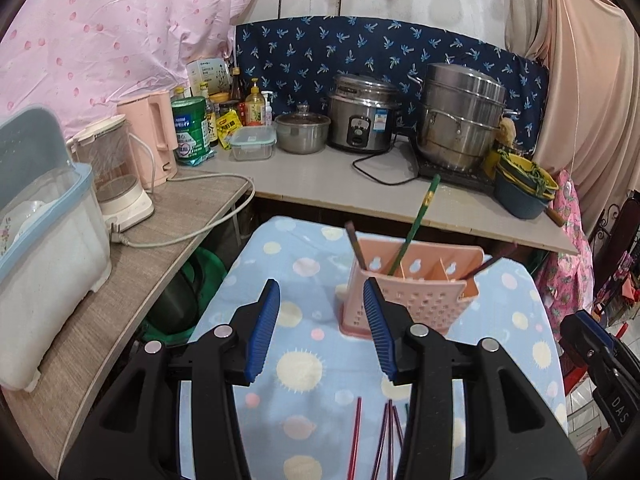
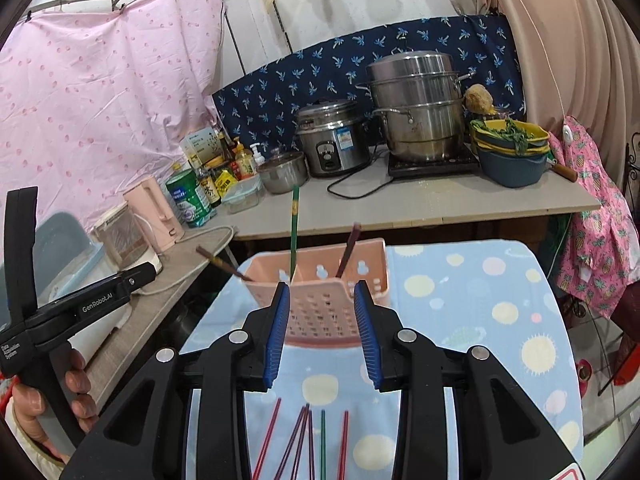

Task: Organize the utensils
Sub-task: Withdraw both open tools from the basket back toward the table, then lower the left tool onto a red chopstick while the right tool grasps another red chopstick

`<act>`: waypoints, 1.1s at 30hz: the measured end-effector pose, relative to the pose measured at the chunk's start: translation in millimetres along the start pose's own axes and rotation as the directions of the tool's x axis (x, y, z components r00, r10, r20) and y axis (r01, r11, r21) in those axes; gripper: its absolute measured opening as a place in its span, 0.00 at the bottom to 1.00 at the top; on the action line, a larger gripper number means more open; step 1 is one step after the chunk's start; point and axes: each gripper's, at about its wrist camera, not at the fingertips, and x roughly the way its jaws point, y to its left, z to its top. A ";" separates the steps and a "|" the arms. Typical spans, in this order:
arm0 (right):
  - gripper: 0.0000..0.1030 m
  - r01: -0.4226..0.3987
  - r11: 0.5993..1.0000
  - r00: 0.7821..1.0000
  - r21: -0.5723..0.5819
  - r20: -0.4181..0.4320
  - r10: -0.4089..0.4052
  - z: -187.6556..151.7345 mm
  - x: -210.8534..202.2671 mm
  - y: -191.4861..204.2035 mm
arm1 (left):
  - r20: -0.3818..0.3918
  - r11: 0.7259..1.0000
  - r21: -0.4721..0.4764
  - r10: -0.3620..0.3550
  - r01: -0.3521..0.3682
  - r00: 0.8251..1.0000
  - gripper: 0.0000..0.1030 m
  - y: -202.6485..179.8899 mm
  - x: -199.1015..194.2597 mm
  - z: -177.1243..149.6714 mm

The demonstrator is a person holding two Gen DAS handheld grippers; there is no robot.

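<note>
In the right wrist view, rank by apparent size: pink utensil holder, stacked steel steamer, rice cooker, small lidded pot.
1. Pink utensil holder, though it is nearest the camera.
2. Stacked steel steamer.
3. Rice cooker.
4. Small lidded pot.

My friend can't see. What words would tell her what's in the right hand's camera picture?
A pink holder stands on a blue spotted cloth with three chopsticks sticking out, and more chopsticks lie flat nearer the camera. The right tool has nothing between its blue fingers. Pots sit on a counter behind.
</note>
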 end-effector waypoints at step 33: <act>0.32 0.096 0.993 0.913 -0.064 -0.391 -0.113 -216.5 -9.5 -17.2 | -0.306 0.998 0.057 0.009 0.009 0.952 0.40 17.4 4.1 -194.7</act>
